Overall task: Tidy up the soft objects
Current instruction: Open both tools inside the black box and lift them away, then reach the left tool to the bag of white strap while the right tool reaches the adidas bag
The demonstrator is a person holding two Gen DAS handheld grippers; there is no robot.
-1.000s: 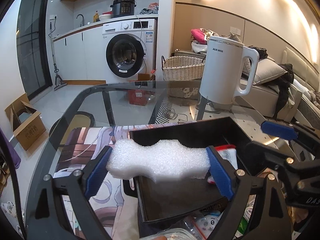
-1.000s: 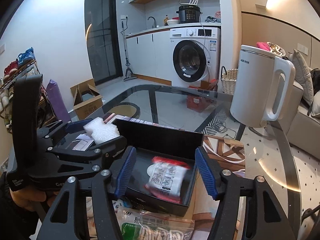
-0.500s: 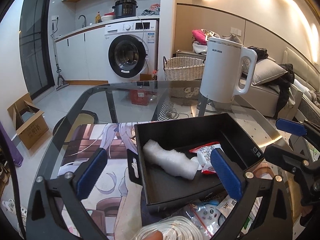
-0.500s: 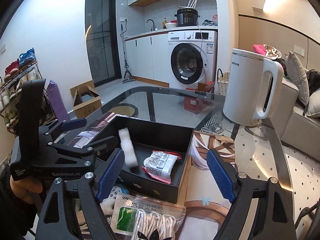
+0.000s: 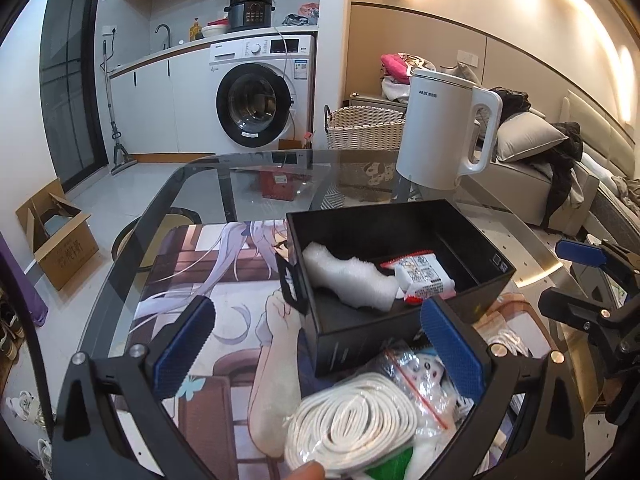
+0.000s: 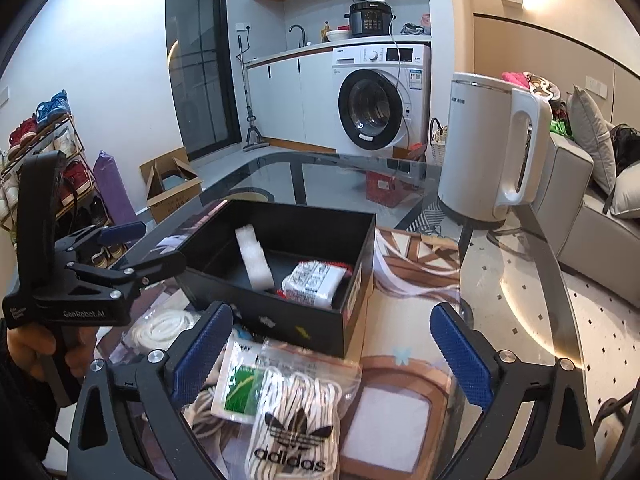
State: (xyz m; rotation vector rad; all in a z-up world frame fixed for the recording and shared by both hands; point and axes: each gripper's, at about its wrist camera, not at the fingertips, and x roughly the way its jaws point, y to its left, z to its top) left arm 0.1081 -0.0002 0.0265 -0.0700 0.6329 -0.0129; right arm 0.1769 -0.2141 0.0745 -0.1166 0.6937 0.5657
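Note:
A black box (image 5: 496, 276) (image 6: 356, 296) stands on the glass table. Inside lie a white foam piece (image 5: 348, 278) (image 6: 254, 258) and a red-and-white snack packet (image 5: 422, 276) (image 6: 312, 282). My left gripper (image 5: 320, 340) is open and empty, held before the box's near wall; it also shows in the right wrist view (image 6: 132, 248). My right gripper (image 6: 328, 354) is open and empty over bagged white laces (image 6: 296, 412) and a green-and-white packet (image 6: 236, 388). A coil of white cord in a bag (image 5: 352, 420) lies under the left gripper.
A white kettle (image 5: 444, 136) (image 6: 488, 148) stands on the table behind the box. A printed mat (image 5: 208, 264) covers the table's near part. The glass table edge (image 5: 160, 208) curves at the left. The right gripper shows at the right of the left wrist view (image 5: 592, 280).
My left gripper opened and let the foam piece fall into the box, then drew back toward me. My right gripper opened wider and also drew back from the box.

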